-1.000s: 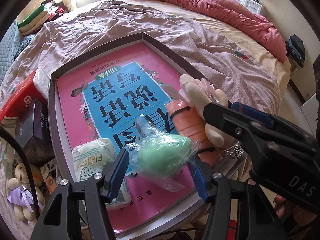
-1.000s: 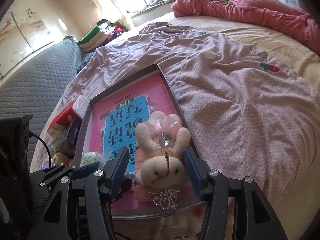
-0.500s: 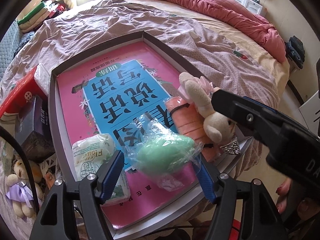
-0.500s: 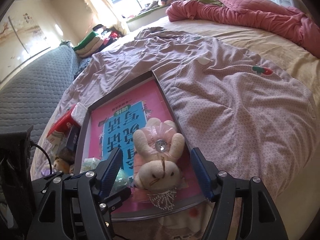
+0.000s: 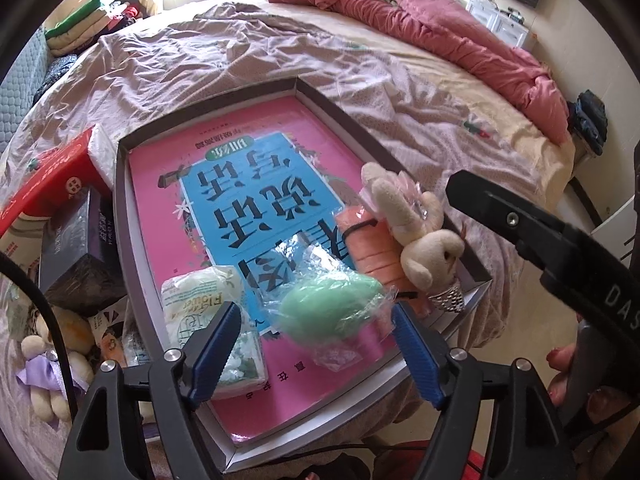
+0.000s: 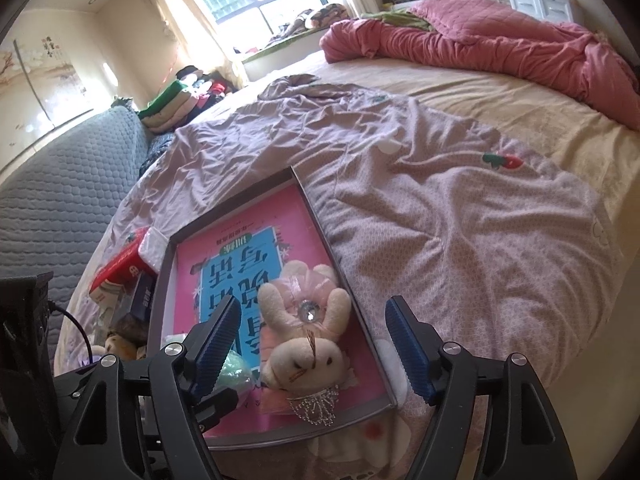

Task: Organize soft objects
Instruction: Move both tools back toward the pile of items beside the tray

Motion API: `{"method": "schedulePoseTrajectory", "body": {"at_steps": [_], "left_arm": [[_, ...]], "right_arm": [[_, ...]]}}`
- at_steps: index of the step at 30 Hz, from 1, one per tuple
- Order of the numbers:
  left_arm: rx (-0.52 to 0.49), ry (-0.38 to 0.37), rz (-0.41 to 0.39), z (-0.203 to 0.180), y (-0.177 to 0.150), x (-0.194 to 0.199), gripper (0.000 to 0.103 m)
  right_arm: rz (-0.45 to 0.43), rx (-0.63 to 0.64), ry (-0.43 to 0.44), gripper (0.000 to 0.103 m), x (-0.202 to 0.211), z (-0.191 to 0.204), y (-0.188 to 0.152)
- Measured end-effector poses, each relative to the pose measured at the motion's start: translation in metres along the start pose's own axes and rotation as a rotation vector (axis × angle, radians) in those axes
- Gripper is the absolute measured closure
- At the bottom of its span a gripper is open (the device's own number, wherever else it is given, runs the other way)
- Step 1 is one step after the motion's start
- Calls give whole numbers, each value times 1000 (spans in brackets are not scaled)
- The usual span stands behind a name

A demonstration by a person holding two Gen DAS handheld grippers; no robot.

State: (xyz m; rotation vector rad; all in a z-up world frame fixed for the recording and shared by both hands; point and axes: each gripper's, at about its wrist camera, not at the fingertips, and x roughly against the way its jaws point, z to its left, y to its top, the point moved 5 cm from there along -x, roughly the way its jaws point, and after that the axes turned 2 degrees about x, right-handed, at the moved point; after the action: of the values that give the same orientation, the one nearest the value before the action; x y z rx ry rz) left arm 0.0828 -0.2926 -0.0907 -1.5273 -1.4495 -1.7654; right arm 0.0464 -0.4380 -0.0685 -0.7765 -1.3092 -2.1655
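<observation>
A shallow grey box (image 5: 120, 216) with a pink and blue book inside lies on the bed. In it lie a cream plush rabbit (image 5: 420, 236) in a pink dress, an orange rolled cloth (image 5: 368, 244), a green soft object in clear wrap (image 5: 328, 308) and a white tissue pack (image 5: 200, 304). My left gripper (image 5: 320, 344) is open just behind the green object. My right gripper (image 6: 316, 344) is open and pulled back from the rabbit (image 6: 304, 344), which lies free in the box (image 6: 304, 428).
Left of the box are a red carton (image 5: 52, 184), a dark box (image 5: 76, 256) and a small plush bear in purple (image 5: 44, 364). A wrinkled mauve sheet (image 6: 440, 208) covers the bed, with a red quilt (image 6: 500, 40) at the far side. The bed edge drops off at right.
Both grippers have opened and drawn back. The right one let go of the rabbit and the left one let go of the green object; both now rest in the box.
</observation>
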Motion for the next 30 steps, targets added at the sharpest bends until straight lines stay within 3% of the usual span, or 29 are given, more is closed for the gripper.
{"method": "schedulePoseTrajectory", "body": {"at_steps": [15, 30], "left_arm": [[93, -30, -103, 24, 9, 40, 22], [149, 5, -175, 53, 7, 82, 22]], "right_arm": [[-10, 31, -16, 26, 8, 8, 3], [-49, 82, -7, 24, 26, 31, 13]]}}
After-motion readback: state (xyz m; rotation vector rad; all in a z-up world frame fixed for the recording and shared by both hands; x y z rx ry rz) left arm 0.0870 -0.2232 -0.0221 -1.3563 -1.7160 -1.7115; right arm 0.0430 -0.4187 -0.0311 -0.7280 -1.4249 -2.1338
